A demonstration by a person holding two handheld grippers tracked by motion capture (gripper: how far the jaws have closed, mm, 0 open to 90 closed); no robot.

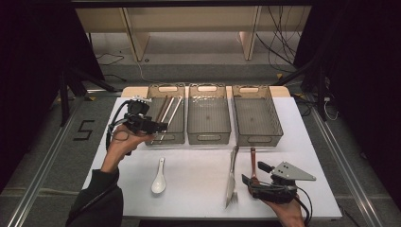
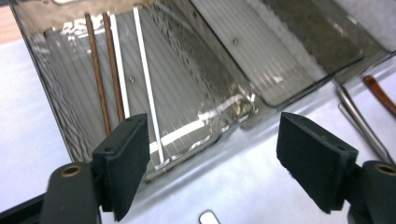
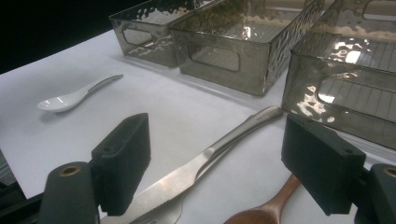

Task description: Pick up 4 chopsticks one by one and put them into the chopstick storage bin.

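Cutlery sorting at a white counter [image 1: 198, 189], with three smoky translucent bins set side by side along the far edge. The left bin [image 1: 177, 137] already holds two brown chopsticks [image 2: 100, 79] and two white chopsticks [image 2: 147, 93], laid lengthwise so that their full length fits the floor of the bin. The left tool [image 1: 158, 126] hovers at that bin's near end, jaws wide apart with nothing between them; its placement over the chopsticks suggests a release just completed there, though the pictures alone cannot confirm it. The middle bin [image 1: 209, 137] and the right bin [image 1: 257, 138] appear empty, presumably reserved for other kinds of utensil. Unsorted items lie on the counter in front of the bins: a white ceramic spoon [image 1: 159, 179] near the left hand, and a steel knife [image 3: 196, 170] lying on or just beside a fork [image 1: 231, 196], with a wooden spoon [image 3: 264, 210] close to their right. The right tool [image 1: 253, 176] rests low at the counter's near edge, jaws apart and empty, aimed along the knife and wooden spoon, a likely position for the next pick.
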